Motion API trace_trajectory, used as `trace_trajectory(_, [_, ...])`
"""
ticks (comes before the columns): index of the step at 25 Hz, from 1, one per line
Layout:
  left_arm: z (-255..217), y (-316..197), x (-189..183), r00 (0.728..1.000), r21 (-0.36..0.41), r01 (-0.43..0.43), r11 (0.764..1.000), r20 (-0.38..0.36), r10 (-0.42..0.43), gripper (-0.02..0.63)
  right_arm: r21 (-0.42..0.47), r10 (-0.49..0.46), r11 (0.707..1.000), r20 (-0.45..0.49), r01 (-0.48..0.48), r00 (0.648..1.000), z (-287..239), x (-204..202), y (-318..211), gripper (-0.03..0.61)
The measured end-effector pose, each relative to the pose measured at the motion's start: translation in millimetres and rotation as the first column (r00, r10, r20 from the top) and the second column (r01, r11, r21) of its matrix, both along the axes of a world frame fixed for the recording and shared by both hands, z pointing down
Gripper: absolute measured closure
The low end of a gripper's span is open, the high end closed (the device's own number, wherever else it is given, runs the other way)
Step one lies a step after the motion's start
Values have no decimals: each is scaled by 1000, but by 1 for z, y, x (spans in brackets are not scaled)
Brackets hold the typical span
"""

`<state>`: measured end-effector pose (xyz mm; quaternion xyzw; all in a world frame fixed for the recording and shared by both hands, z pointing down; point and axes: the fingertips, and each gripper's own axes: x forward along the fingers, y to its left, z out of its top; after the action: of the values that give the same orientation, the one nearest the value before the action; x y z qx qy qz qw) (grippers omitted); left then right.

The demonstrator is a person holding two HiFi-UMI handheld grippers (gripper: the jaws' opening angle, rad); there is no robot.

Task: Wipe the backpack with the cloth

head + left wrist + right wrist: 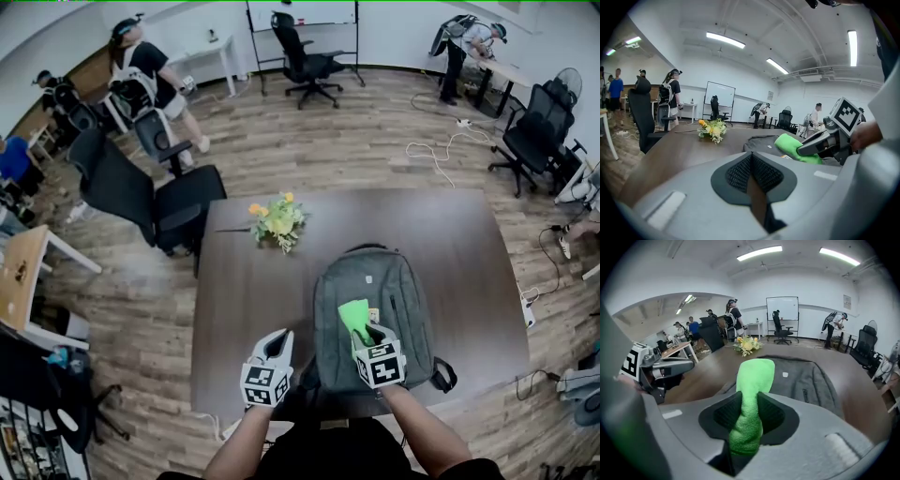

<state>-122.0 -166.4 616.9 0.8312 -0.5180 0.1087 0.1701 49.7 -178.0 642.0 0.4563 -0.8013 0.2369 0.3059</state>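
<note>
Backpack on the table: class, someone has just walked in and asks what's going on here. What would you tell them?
A person at a dark table holds a gripper in each hand. The right gripper is shut on a green cloth, held over the front of a grey backpack that lies flat on the table; whether the cloth touches it is unclear. The left gripper is shut and empty, off the backpack's left side. A bunch of flowers sits beyond the backpack.
</note>
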Motion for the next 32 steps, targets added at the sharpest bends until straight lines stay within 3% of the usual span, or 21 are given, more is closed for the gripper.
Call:
trace_trajectory(6, [1,6,-17,1000,1,9,1000,5,-9,597,-62,-60,996,44,63,997,10,-51,16,472])
trace_trajectory(13, [4,18,-19,1000,-4,-19,1000,10,19,597,-124,-78,989,11,78,997,31,-70,32,472])
trace_trajectory(23, [6,18,-3,998,-14,-55,998,9,56,597,-118,-120,987,-109,107,987,34,-47,36,472])
trace_trajectory(32, [10,16,24,995,-27,-102,994,16,103,596,-102,-67,993,-175,50,982,35,2,26,472])
